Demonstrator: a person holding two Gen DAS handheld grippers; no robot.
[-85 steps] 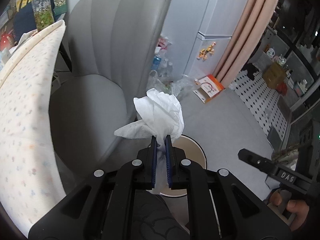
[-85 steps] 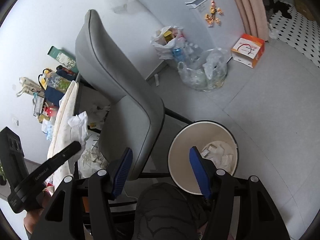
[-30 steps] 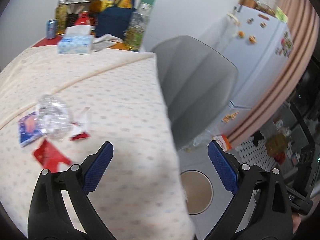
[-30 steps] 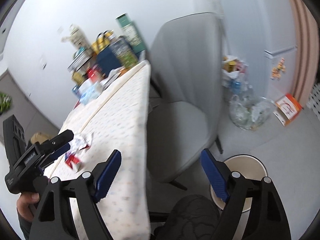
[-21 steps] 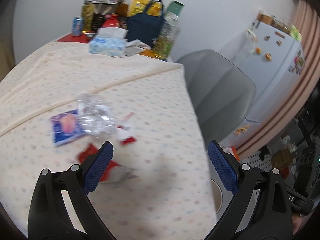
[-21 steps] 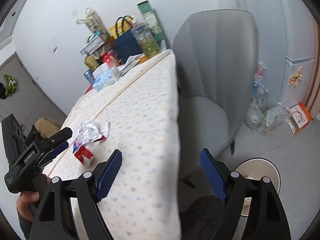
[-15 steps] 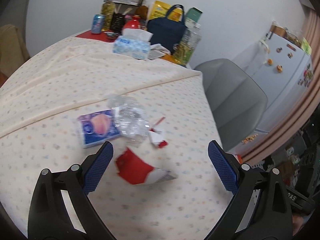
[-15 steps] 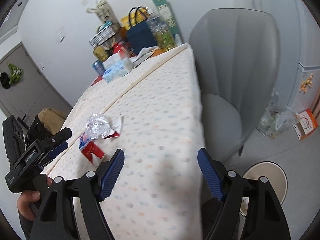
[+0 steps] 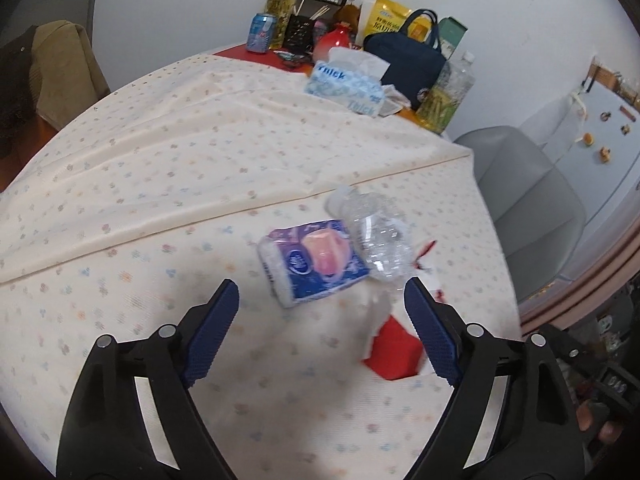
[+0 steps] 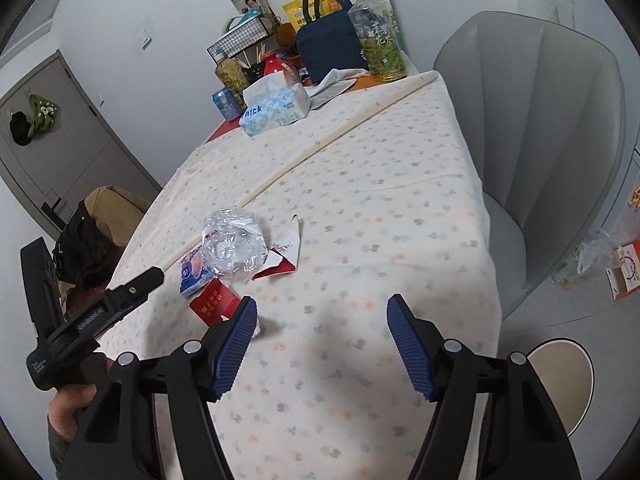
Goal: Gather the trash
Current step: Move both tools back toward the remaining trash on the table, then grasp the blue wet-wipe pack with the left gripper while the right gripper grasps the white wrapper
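Observation:
Trash lies on the flowered tablecloth (image 9: 168, 184): a purple tissue pack (image 9: 312, 266), a crushed clear plastic bottle (image 9: 378, 236), a red packet (image 9: 394, 354) and a torn red-and-white wrapper (image 10: 286, 254). My left gripper (image 9: 322, 334) is open and empty, just above the tissue pack. It also shows in the right wrist view (image 10: 132, 288). My right gripper (image 10: 320, 340) is open and empty over the table's near part, right of the red packet (image 10: 214, 304). The bin (image 10: 560, 380) stands on the floor at lower right.
A tissue box (image 10: 276, 110), a navy bag (image 10: 330, 50), bottles, a can and a wire basket crowd the table's far end. A grey chair (image 10: 552, 140) stands beside the table. Bags and an orange box (image 10: 626, 276) lie on the floor.
The left gripper let go of the white tissue at the bin and opened. Both grippers swung from the bin up to the table, and the left one has closed in on the trash pile.

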